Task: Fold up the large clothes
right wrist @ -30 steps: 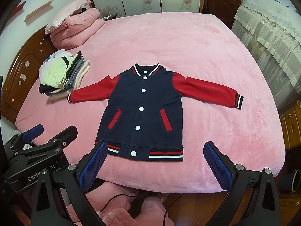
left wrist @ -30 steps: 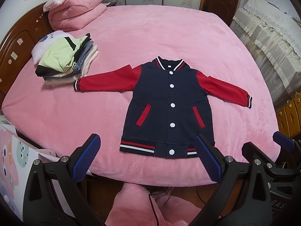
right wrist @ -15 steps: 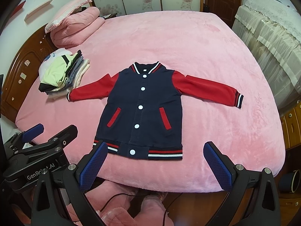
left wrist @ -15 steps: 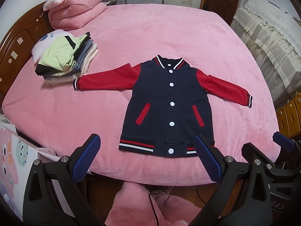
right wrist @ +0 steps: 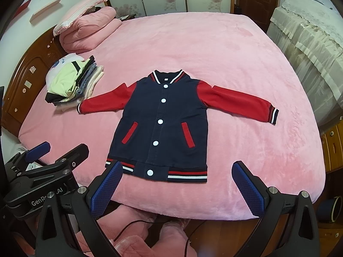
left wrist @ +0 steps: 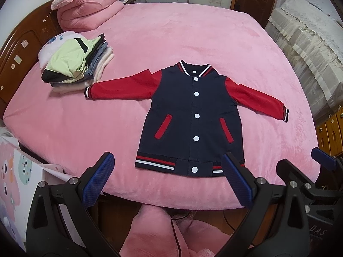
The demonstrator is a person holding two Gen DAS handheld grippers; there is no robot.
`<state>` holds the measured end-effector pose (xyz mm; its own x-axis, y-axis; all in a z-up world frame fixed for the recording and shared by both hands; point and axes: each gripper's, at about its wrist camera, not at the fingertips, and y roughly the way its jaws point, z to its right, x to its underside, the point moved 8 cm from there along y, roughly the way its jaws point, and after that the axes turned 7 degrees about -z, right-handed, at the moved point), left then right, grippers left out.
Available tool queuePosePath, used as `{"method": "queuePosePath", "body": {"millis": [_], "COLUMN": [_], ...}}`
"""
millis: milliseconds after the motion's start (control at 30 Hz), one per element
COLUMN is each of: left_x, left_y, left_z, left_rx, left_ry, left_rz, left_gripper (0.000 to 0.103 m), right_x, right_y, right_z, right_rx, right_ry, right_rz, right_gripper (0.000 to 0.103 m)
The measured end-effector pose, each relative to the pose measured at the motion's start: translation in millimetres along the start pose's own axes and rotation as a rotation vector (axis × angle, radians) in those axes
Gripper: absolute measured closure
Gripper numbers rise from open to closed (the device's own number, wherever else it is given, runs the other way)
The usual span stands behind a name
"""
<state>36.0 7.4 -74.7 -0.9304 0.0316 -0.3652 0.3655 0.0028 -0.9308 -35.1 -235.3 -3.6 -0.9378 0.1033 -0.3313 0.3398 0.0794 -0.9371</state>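
A navy varsity jacket (left wrist: 193, 115) with red sleeves and white snaps lies flat, front up, on the pink bed (left wrist: 171, 38), sleeves spread out, hem toward me. It also shows in the right wrist view (right wrist: 163, 124). My left gripper (left wrist: 167, 182) is open and empty, held off the bed's near edge below the hem. My right gripper (right wrist: 178, 188) is open and empty, also just short of the hem. Each gripper shows at the edge of the other's view.
A stack of folded clothes (left wrist: 75, 64) sits left of the jacket's left cuff, also seen in the right wrist view (right wrist: 72, 81). A rolled pink quilt and pillow (left wrist: 85, 10) lie by the wooden headboard (left wrist: 19, 49). A lace-covered cabinet (left wrist: 310, 42) stands at right.
Both views have lifted slightly; the jacket sits a little higher in the frames. The jacket itself has not moved and both grippers stay open.
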Motion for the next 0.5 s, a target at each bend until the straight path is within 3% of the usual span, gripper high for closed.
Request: {"method": "queuePosePath", "body": {"millis": [500], "left_x": [-17], "left_y": [8], "left_z": [-11], "left_rx": [-0.015], "left_ry": [0.006], "left_rz": [-0.008], "left_gripper": [0.004], "right_x": [-31], "right_y": [11], "right_z": [-13], "right_rx": [-0.006], "right_ry": [-0.012], "right_rz": [-0.007], "right_gripper": [0.000]}}
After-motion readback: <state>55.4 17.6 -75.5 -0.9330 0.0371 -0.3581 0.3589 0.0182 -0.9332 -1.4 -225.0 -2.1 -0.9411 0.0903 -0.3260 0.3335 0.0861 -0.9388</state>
